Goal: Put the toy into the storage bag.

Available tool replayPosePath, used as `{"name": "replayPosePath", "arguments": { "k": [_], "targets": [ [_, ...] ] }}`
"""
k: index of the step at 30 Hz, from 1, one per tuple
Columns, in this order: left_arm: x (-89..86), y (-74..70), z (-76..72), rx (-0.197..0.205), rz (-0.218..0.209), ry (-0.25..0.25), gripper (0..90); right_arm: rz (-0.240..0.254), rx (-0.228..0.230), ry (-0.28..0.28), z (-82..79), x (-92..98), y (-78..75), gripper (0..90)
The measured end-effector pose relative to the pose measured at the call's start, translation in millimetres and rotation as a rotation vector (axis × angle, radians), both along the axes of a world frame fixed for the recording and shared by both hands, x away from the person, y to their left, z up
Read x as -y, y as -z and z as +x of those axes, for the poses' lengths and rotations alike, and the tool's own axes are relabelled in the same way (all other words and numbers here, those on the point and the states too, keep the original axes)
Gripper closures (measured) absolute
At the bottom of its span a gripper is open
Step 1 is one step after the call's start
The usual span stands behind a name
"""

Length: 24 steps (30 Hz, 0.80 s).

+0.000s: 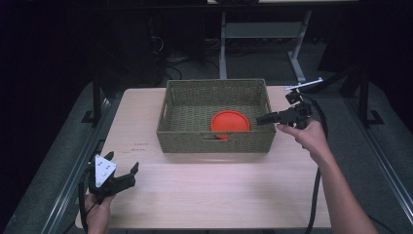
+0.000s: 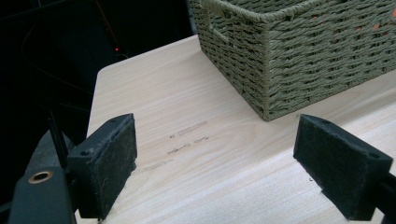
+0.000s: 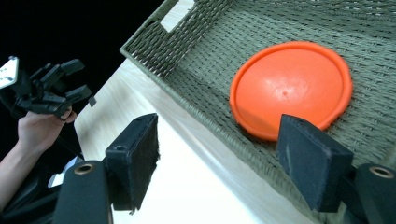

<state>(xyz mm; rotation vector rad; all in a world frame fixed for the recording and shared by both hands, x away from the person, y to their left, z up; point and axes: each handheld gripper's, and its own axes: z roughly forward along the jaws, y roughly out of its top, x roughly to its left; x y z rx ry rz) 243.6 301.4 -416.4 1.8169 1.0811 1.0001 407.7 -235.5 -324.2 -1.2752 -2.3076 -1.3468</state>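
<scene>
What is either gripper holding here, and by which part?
Nothing is held. The right gripper is open at the basket's rim, with the orange disc lying loose inside. The left gripper is open over the table.

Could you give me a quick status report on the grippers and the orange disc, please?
Left gripper open, empty, low over the table. Right gripper open, empty, at the basket's right rim. Orange disc lies inside the basket. Nothing in the way.

Dim room, lit tabletop, slight softness
</scene>
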Motion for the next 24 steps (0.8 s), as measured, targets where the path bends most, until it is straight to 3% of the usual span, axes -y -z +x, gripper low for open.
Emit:
{"name": "replayPosePath", "arguments": {
  "k": [14,24],
  "targets": [
    [0.4,0.1,-0.8,-0.001,-0.001,-0.001,12.7,0.004,0.077,-0.040,-44.2,19.2,1.8,27.5],
    [2.4,0.4,-1.8,-0.001,-0.004,0.005,12.8,0.001,0.097,-0.078,-76.5,35.8,31.0,27.1]
  ]
}}
